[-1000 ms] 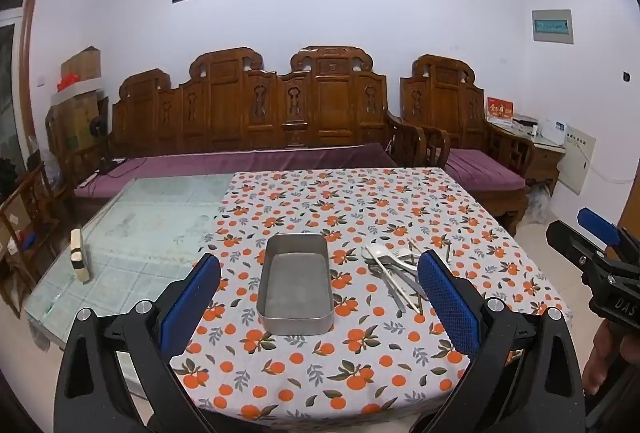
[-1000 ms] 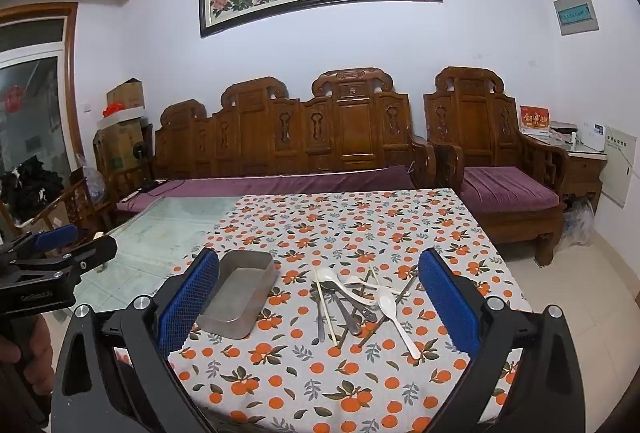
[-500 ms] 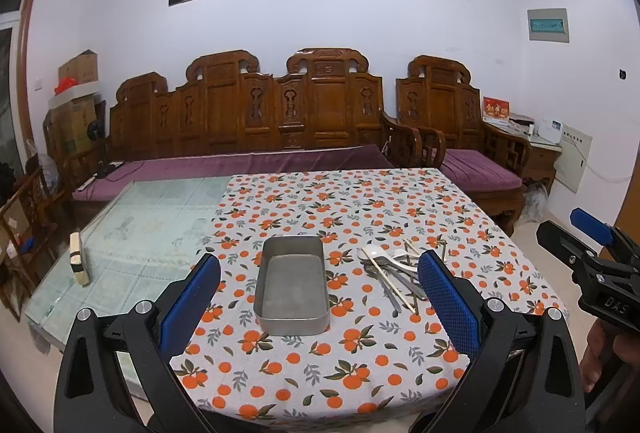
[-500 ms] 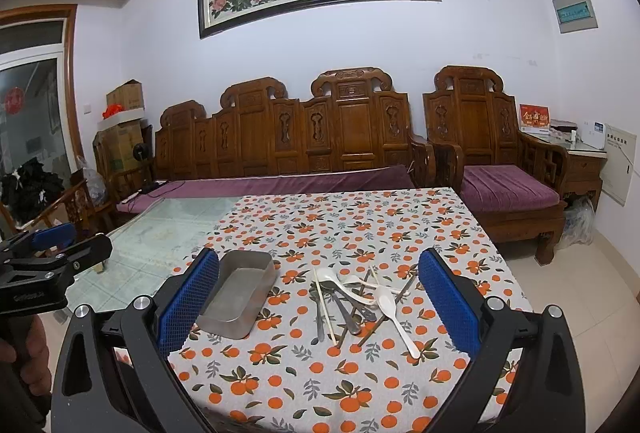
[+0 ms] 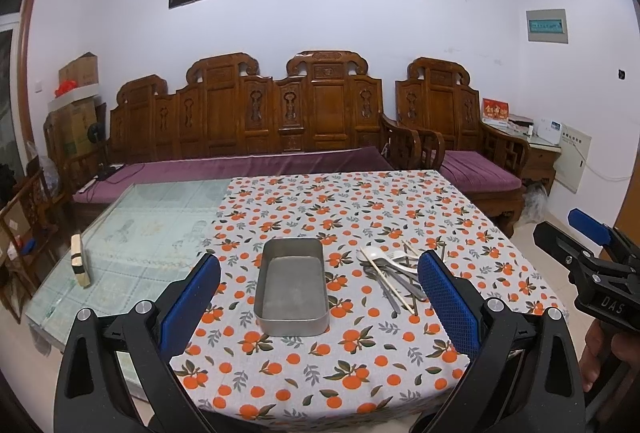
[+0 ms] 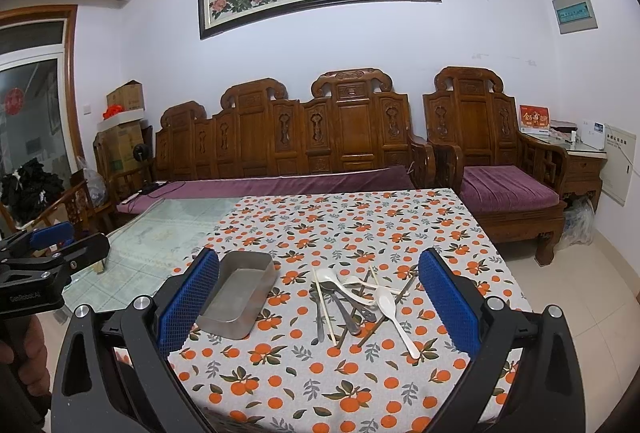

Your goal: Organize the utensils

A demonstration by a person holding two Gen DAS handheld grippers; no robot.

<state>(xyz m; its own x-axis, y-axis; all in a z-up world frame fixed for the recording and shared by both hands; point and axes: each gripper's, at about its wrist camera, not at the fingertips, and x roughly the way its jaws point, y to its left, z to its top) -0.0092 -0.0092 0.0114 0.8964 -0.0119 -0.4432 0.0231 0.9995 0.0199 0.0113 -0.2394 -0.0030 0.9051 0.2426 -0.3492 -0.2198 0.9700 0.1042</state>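
Two grippers hover at the near edge of the desk (image 5: 360,201), the left gripper (image 5: 320,297) and the right gripper (image 6: 318,301) both with jaws spread wide and holding nothing. Just beyond them, on the orange-print cloth, the empty metal tray (image 5: 291,291) sits close beside a tangled pile of utensils (image 6: 356,307): white spoons, chopsticks and metal cutlery, touching and crossing one another. Sorting looks not yet begun, so the next move likely calls for the right gripper to reach in and single out one piece from the heap for the tray, with the carved wooden sofa (image 5: 256,117) far behind.
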